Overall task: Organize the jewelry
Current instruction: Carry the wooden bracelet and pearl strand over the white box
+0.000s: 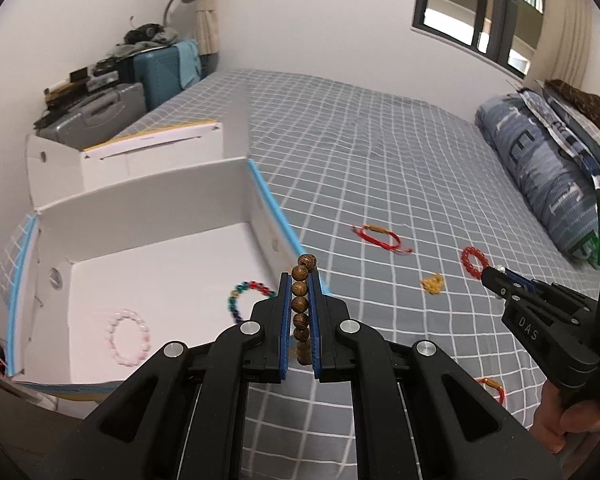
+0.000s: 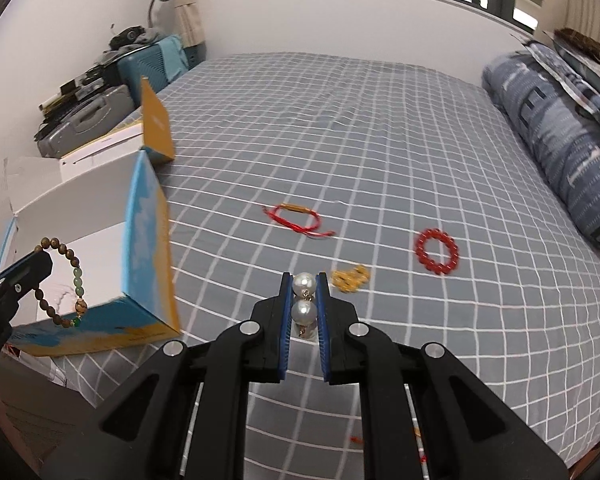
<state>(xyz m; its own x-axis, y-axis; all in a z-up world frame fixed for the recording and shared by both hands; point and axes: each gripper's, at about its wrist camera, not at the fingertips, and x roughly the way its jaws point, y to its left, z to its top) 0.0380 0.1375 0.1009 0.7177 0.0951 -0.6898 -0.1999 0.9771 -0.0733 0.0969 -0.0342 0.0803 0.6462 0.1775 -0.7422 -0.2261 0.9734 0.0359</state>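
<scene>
My left gripper [image 1: 304,280] is shut on a brown wooden bead bracelet [image 1: 301,304] and holds it above the right wall of the open white box [image 1: 148,220]. The bracelet also hangs from that gripper at the left of the right wrist view [image 2: 58,280]. A pink bead bracelet [image 1: 129,338] and a multicoloured bead bracelet [image 1: 249,294] lie in the box. My right gripper [image 2: 305,280] is shut on a pearl piece [image 2: 304,300] above the bed. A red cord bracelet [image 2: 298,216], a red bead bracelet [image 2: 437,250] and a gold piece [image 2: 350,278] lie on the sheet.
The grey checked bed sheet [image 2: 380,128] fills the middle. The box's blue and yellow side [image 2: 148,240] stands at the bed's left edge. A folded blue quilt [image 2: 560,140] lies at the right. Suitcases and clutter [image 1: 100,92] stand beyond the box. Another red cord piece [image 1: 492,386] lies near my right gripper.
</scene>
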